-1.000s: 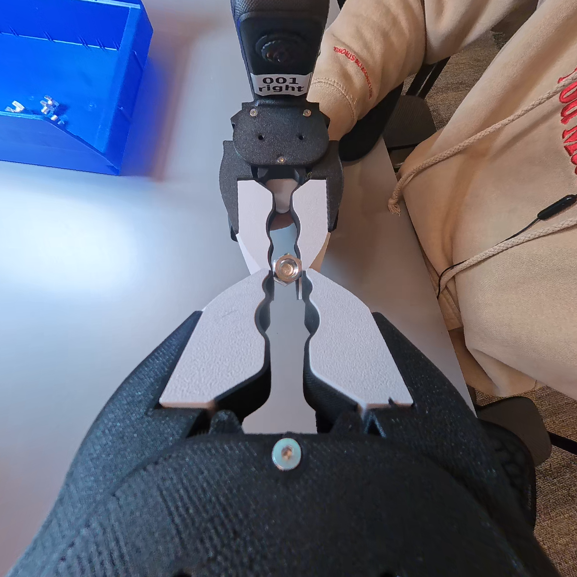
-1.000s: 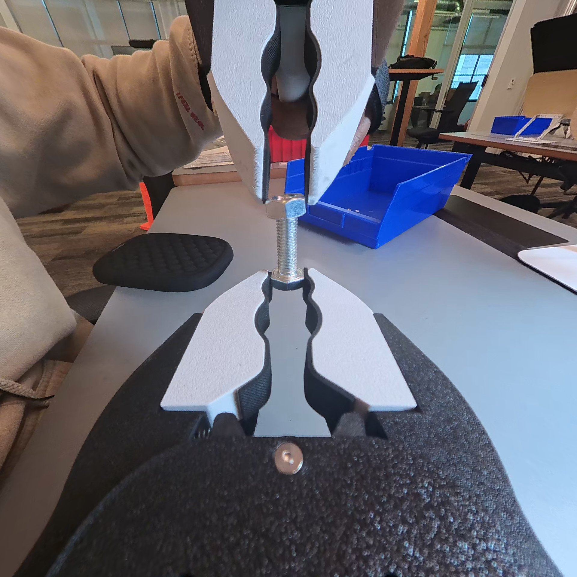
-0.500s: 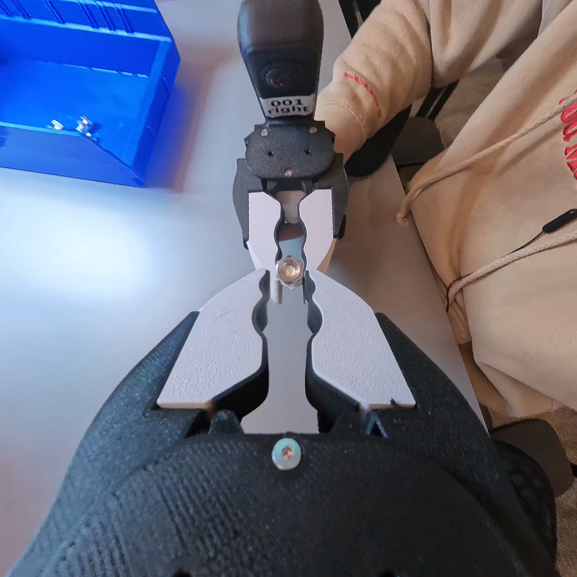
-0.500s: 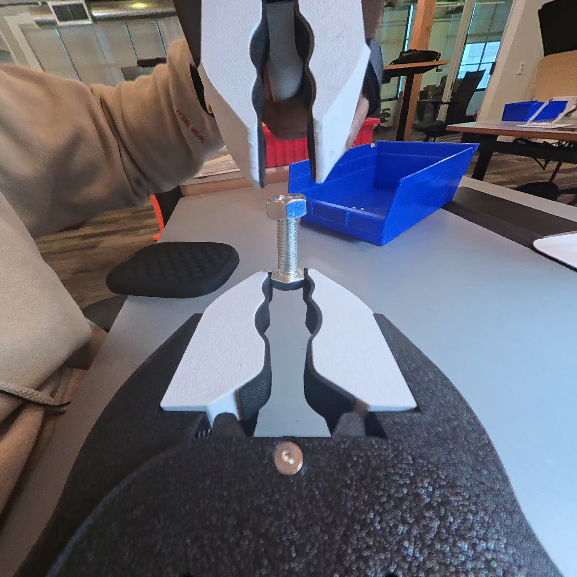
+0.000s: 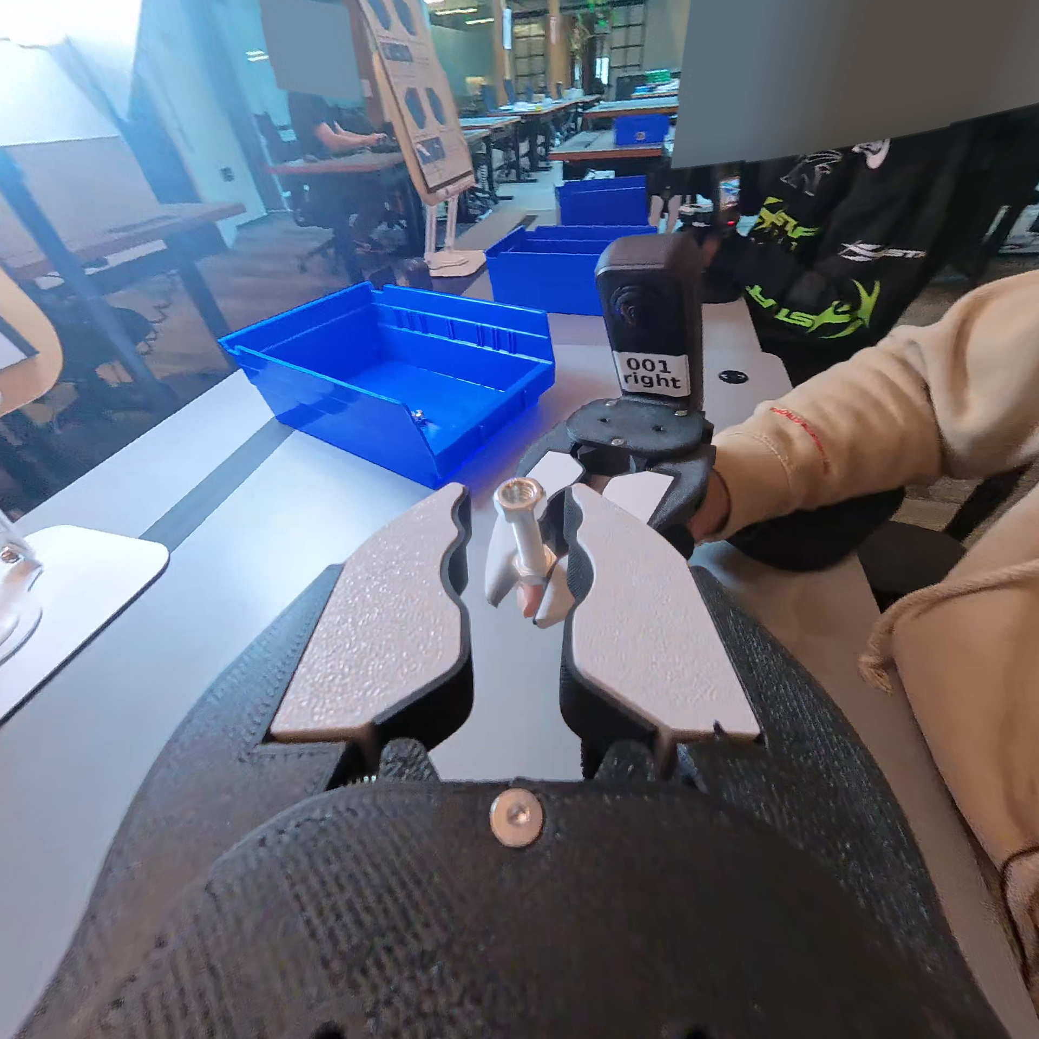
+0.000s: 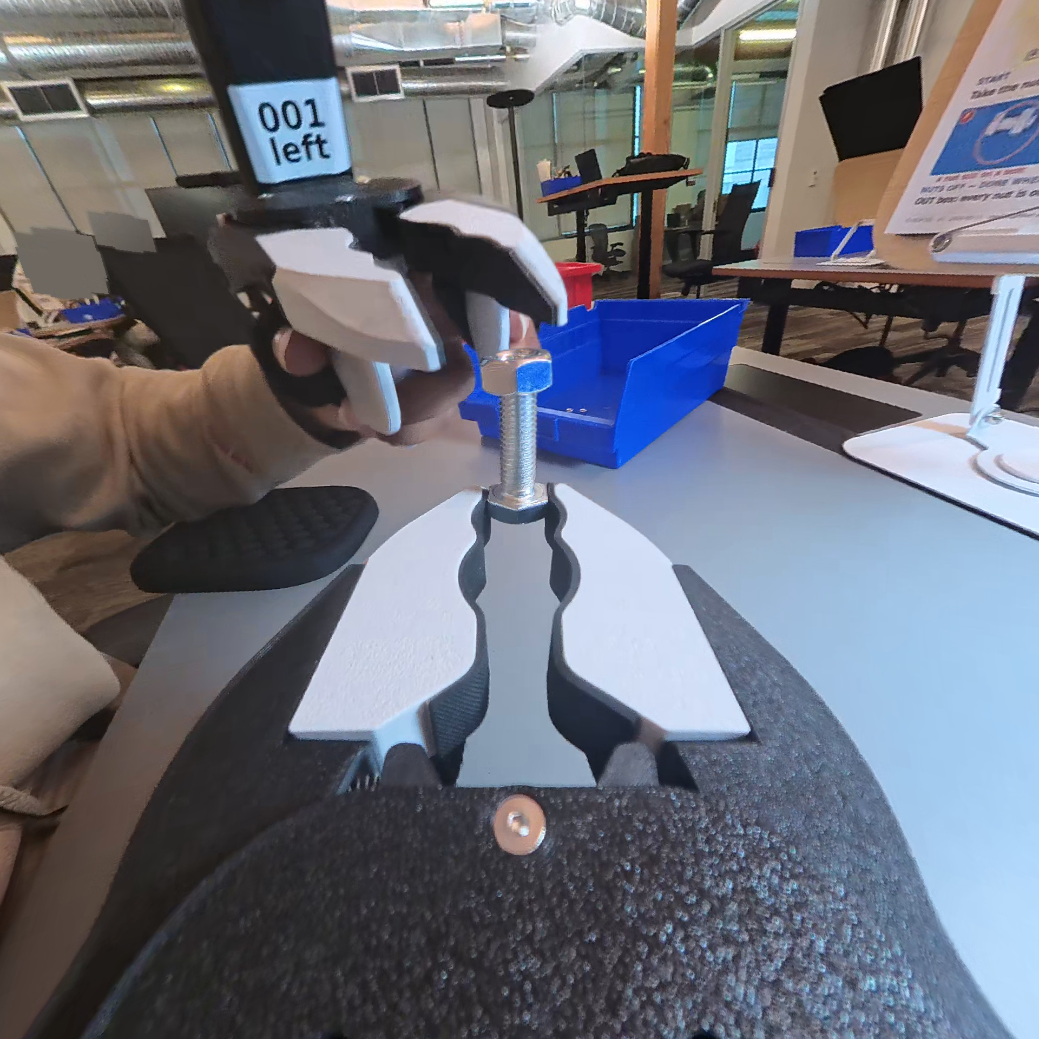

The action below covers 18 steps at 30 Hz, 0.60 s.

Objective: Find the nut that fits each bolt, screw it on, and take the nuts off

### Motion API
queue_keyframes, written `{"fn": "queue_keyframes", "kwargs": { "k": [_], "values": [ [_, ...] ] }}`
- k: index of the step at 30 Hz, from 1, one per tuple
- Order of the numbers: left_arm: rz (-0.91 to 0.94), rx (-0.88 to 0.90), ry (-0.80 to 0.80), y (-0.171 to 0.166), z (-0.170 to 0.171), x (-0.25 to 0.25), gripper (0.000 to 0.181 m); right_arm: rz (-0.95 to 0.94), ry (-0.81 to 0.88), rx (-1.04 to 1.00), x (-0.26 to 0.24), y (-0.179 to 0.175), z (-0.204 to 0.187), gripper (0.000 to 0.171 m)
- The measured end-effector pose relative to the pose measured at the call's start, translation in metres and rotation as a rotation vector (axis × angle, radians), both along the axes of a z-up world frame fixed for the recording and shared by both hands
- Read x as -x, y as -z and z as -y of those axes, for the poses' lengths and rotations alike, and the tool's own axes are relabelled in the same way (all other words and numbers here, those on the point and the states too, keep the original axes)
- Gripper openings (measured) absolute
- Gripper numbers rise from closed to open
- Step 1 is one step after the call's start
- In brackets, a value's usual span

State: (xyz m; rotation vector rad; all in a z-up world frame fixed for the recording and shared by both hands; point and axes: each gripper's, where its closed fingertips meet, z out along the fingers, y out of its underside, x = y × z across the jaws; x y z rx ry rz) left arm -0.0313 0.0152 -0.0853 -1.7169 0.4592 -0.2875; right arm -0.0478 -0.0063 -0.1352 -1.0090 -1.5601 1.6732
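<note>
A silver hex bolt stands upright, its threaded end in a nut. My right gripper is shut on that nut at its fingertips. My left gripper is open and empty, up and to the left of the bolt head, not touching it. In the left wrist view the bolt shows between my open left gripper's fingers, head towards the camera. The right gripper holds its lower end there.
A blue bin stands behind the bolt on the grey table, with a few small metal parts inside; it also shows in the left wrist view. A white sign stand is at the right. A black chair armrest is at the table's left edge.
My left gripper let go of the bolt head, opened wider, lifted and swung away to the side. The right gripper still holds the nut with the bolt upright.
</note>
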Motion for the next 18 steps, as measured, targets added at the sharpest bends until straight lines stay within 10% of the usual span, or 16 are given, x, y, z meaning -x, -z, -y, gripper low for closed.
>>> {"fn": "queue_keyframes", "kwargs": {
  "k": [18],
  "values": [
    [-0.04,0.038,0.035,0.014,-0.003,-0.007,0.02,-0.022,-0.008,-0.052,-0.001,0.004,0.004,0.018]
  ]
}}
